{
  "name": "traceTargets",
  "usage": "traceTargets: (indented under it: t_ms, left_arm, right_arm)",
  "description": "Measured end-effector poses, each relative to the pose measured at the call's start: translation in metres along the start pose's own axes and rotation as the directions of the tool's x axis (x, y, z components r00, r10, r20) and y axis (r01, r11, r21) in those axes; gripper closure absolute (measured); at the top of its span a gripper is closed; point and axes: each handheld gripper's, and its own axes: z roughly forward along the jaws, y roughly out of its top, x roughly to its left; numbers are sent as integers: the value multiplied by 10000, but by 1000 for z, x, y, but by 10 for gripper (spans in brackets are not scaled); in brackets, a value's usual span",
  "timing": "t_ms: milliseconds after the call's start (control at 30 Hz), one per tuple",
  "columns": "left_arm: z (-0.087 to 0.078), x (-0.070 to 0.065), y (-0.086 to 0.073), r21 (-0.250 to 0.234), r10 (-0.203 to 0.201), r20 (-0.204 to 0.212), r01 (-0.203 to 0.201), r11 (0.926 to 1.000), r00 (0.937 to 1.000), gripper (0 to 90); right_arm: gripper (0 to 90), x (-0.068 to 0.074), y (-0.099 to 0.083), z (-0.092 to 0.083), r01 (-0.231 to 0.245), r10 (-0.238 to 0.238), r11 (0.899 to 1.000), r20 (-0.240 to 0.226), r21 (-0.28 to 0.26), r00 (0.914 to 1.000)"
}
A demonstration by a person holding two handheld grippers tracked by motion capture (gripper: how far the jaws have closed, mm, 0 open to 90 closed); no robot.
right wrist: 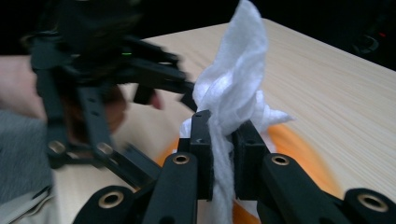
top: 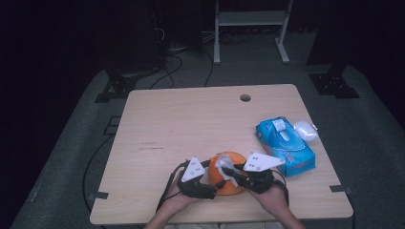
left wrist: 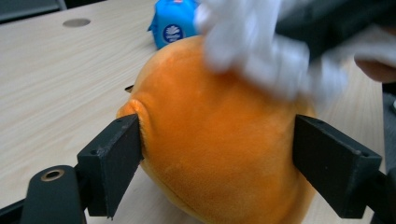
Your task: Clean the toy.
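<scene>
Right gripper view shows the right gripper with jaws pinched on a crumpled white tissue, just above the round orange plush toy. The left gripper clamps this toy from both sides on the pale wooden table. I judge the wiping goes well with short light strokes while the left grip holds firm. High view adds the blue tissue pack to the right of the toy, which the right gripper view hides.

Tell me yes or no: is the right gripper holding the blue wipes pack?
No, the right gripper has its jaws pinched on a white wipe, while the blue wipes pack lies apart on the table.
</scene>
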Motion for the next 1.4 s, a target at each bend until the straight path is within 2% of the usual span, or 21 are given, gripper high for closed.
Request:
traceTargets:
  t_ms: [33,100,200,300,333,400,600,667,700,767,833,867,900,933,1000,1033,1133,1200,1267,1333,1400]
  left_arm:
    - [1,-2,-1,114,158,4,-158,9998,9999,173]
    - [1,-2,-4,185,160,32,-161,9997,9999,187]
    - [1,-1,-6,235,185,52,-186,9996,9998,189]
    - [1,0,-6,192,88,160,-91,9998,9998,187]
    - [0,1,-4,206,91,185,-95,9997,9998,180]
    - [0,5,-1,187,-191,204,187,9997,9996,146]
    - [3,-2,-6,520,32,85,-37,9986,10000,182]
    - [2,-2,-9,554,-63,59,59,9984,10000,191]
    - [2,-2,-10,564,-119,50,116,9983,9999,198]
    - [2,-3,-11,588,-81,18,80,9982,10000,199]
    - [1,-4,-10,618,9,46,-12,9981,10000,197]
    - [0,-3,-8,527,-23,17,22,9986,10000,192]
    - [0,-2,-6,474,-42,10,41,9989,10000,179]
    - [-1,-1,-3,371,-42,-33,43,9993,10000,162]
    - [-3,0,1,78,53,-89,-52,10000,9999,142]
    - [-3,0,2,-73,52,-70,-52,10000,10000,134]
    - [-2,-1,2,-99,279,-132,-280,9996,9995,142]
    - [-2,0,-2,-76,274,-118,-275,9996,9996,184]
    - [-1,1,-4,51,248,-191,-247,9997,9995,210]
    - [-1,2,-5,62,76,-170,-75,10000,9998,218]
    - [-1,3,-5,50,84,-140,-83,10000,9999,219]
  right_arm:
    - [800,4,1,3,113,-112,9999,-53,128,9999]
    - [801,8,0,8,459,-461,9981,54,399,9989]
    - [801,-2,0,2,169,-181,9994,400,297,9990]
    - [801,-22,-5,-10,-427,410,9990,930,161,9948]
    - [801,-27,-8,-13,-588,569,9981,970,171,9937]
    - [801,-31,-12,-15,-677,655,9975,991,195,9929]
    - [801,-8,-4,-1,-149,130,9994,577,326,9982]
    - [801,-3,-2,3,189,-214,9987,533,466,9984]
    - [802,-5,-2,2,194,-223,9986,584,497,9980]
    - [801,-12,-2,-3,-120,80,9988,840,473,9964]
    - [801,-27,-8,-10,-501,429,9974,1314,517,9904]
    - [801,-32,-12,-11,-692,619,9963,1333,506,9891]
    - [802,-38,-17,-13,-1160,1107,9925,1217,373,9864]
    - [802,-38,-18,-14,-1305,1257,9909,1190,328,9849]
    - [802,-32,-17,-11,-1085,1047,9936,1037,309,9891]
    - [801,-25,-14,-8,-918,897,9954,729,266,9933]
    - [801,-6,-8,2,-261,250,9991,321,326,9992]
    - [802,-3,-5,2,46,-70,9990,564,435,9984]
    - [801,-12,-7,-3,-306,279,9989,730,362,9969]
    - [801,-25,-13,-10,-700,651,9966,1084,424,9920]
    - [801,-33,-19,-15,-1182,1126,9922,1199,400,9864]
